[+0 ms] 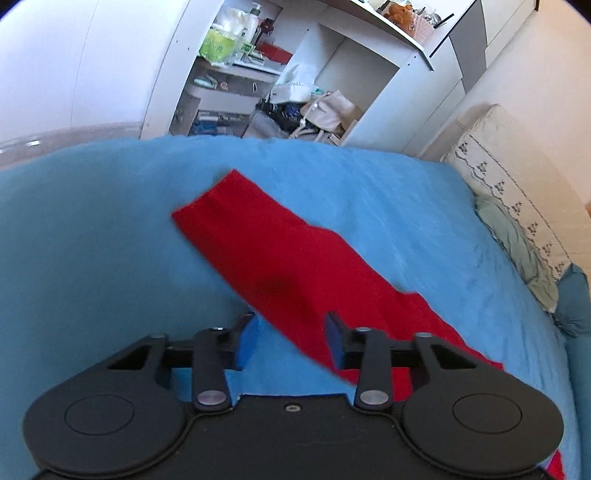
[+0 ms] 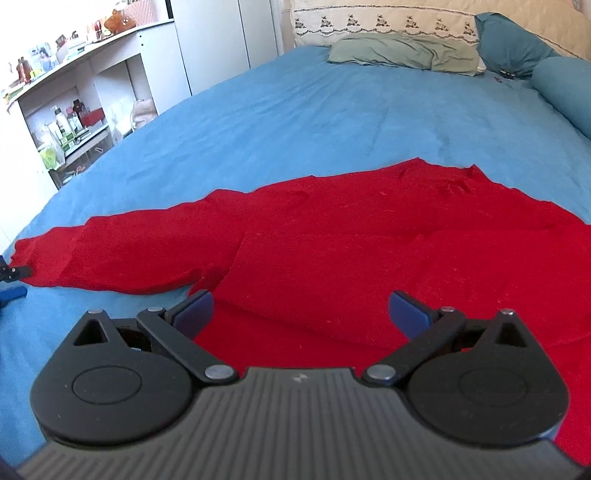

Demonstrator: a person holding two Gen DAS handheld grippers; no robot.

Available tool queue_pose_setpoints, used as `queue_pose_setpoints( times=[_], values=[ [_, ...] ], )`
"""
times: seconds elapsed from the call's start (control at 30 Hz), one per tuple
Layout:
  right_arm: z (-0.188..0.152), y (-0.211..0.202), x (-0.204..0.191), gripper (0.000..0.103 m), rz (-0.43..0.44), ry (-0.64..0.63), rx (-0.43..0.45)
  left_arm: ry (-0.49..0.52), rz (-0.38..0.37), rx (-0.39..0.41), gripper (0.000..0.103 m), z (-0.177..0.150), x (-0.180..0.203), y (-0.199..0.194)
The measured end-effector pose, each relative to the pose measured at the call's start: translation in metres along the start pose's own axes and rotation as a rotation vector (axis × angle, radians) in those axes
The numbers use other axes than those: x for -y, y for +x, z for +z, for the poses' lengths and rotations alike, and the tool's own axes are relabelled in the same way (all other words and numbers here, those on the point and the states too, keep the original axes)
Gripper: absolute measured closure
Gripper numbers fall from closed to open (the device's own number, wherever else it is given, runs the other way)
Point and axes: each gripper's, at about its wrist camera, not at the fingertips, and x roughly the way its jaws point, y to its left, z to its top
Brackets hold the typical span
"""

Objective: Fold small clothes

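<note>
A wide bed covered by a slightly wrinkled sky-blue bedspread fills both views. At the head of the bed a cream pillow with a dark embroidered flower border stands against the wall, a flattened sage-green pillow lies in front of it, and a teal bolster cushion sits toward the bed's right edge. Beyond the left edge of the bed stands a white open shelving unit beside white cupboard doors. Its compartments hold bottles, a green packet, a red box and boxes of small items too blurred to name, while a beige handbag and crumpled white bags crowd the lower bay; a brown plush toy and other small objects sit on the top board. A red long-sleeved knit garment lies spread flat on the bedspread near the bed's front edge, its body lightly creased and one sleeve stretched out straight toward the left edge, the cuff end squared off. The left gripper has its blue-padded fingers spread apart, with the edge of the sleeve lying between them. The right gripper is spread wide just above the garment's body, holding nothing.
</note>
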Motion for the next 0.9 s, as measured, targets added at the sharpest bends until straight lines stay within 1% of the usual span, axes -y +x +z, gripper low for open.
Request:
queue_pose_setpoints(
  times=[0.03,0.07,0.13,0.17,0.23,0.27,0.4,0.53,0.6,0.67,0.73,0.8,0.83,0.9],
  values=[
    [-0.001,0.003,0.000,0.000,-0.002,0.000,-0.001,0.008,0.014,0.007,0.076,0.003,0.002,0.005],
    [-0.001,0.005,0.000,0.000,-0.001,0.001,-0.002,0.013,0.026,0.014,0.088,0.006,0.003,0.009],
    [-0.002,0.009,0.002,0.000,-0.001,0.003,-0.006,0.018,0.044,0.027,0.095,0.008,0.004,0.014],
    [-0.002,0.010,0.004,0.000,-0.002,0.005,-0.007,0.028,0.050,0.031,0.097,0.008,0.005,0.015],
    [-0.004,0.012,0.006,0.000,-0.003,0.009,-0.010,0.088,0.076,0.057,0.098,0.008,0.018,0.011],
    [-0.004,0.013,0.008,0.000,-0.003,0.013,-0.009,0.116,0.078,0.071,0.098,0.008,0.023,0.010],
    [-0.002,0.006,0.020,0.000,-0.003,0.033,0.009,0.238,0.009,0.144,0.098,0.010,0.068,-0.016],
    [0.006,-0.012,0.045,0.000,-0.010,0.076,0.050,0.410,-0.135,0.212,0.098,0.005,0.151,-0.050],
    [0.011,-0.026,0.062,0.000,-0.024,0.103,0.077,0.508,-0.228,0.228,0.098,-0.008,0.201,-0.063],
    [0.017,-0.040,0.082,0.000,-0.041,0.134,0.101,0.618,-0.332,0.227,0.098,-0.033,0.260,-0.075],
    [0.021,-0.055,0.106,0.000,-0.073,0.160,0.128,0.704,-0.426,0.195,0.098,-0.064,0.311,-0.078],
    [0.023,-0.070,0.131,0.000,-0.111,0.179,0.150,0.787,-0.507,0.126,0.098,-0.106,0.360,-0.076],
    [0.023,-0.076,0.144,0.000,-0.134,0.186,0.157,0.827,-0.538,0.092,0.098,-0.130,0.381,-0.073],
    [0.021,-0.087,0.169,0.000,-0.187,0.193,0.160,0.889,-0.561,0.019,0.098,-0.179,0.410,-0.061]
  ],
)
